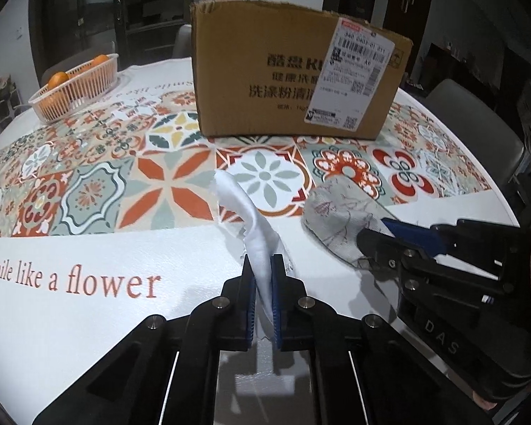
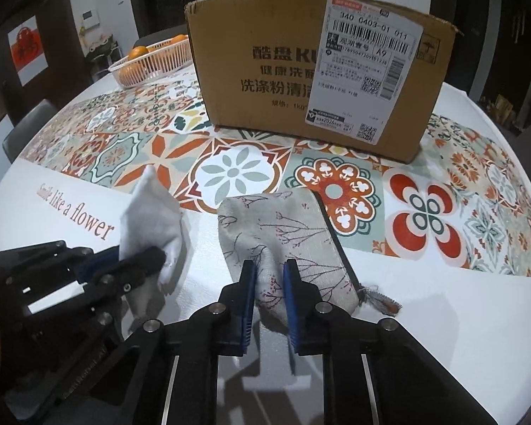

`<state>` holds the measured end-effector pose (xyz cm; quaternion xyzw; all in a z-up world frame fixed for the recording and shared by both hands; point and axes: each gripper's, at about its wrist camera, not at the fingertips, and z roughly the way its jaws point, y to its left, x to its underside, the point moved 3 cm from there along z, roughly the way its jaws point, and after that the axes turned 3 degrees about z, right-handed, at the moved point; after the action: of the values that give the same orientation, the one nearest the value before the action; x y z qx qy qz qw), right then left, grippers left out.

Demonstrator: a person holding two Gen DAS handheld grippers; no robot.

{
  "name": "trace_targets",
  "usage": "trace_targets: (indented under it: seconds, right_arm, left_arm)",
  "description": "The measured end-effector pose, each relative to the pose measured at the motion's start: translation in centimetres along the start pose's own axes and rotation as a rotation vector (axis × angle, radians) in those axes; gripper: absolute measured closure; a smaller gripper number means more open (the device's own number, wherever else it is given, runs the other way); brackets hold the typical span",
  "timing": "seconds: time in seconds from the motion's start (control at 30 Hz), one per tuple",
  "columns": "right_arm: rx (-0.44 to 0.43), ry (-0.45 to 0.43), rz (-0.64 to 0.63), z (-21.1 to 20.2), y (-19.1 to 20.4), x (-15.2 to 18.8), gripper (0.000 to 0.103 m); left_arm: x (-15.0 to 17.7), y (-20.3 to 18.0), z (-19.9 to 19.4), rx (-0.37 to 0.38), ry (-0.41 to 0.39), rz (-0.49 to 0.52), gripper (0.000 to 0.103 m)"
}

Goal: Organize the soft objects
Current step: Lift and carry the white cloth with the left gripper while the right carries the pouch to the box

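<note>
While each tool pinches cloth or pouch, a box stands beyond.

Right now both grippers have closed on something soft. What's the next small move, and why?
Probably lift both grippers straight up, then carry toward the cardboard box. The left gripper pinches the white cloth, the right gripper pinches the printed fabric pouch, and both items still lie low on the tablecloth. The box top stands above them, so they need height first.

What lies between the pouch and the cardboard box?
Only bare patterned tablecloth lies between the pouch and the cardboard box, seen in the right wrist view.
</note>
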<state>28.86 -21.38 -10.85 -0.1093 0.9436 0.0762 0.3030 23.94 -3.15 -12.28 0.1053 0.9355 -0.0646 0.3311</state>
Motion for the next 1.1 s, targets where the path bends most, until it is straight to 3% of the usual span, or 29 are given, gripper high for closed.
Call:
trace_targets:
  seconds: [0.53,1.1]
  right_arm:
    - [0.012,-0.126,0.11,-4.7,-0.8,-1.1,0.088]
    - [0.036,-0.27,0.141,-9.4,-0.9,-3.3,0.088]
  left_arm:
    - [-2.6,-0.3,-4.3,0.018,-0.112,-0.007,0.093]
    - [-6.2,-0.5,-8.4,0.026,-0.246,0.023,0.093]
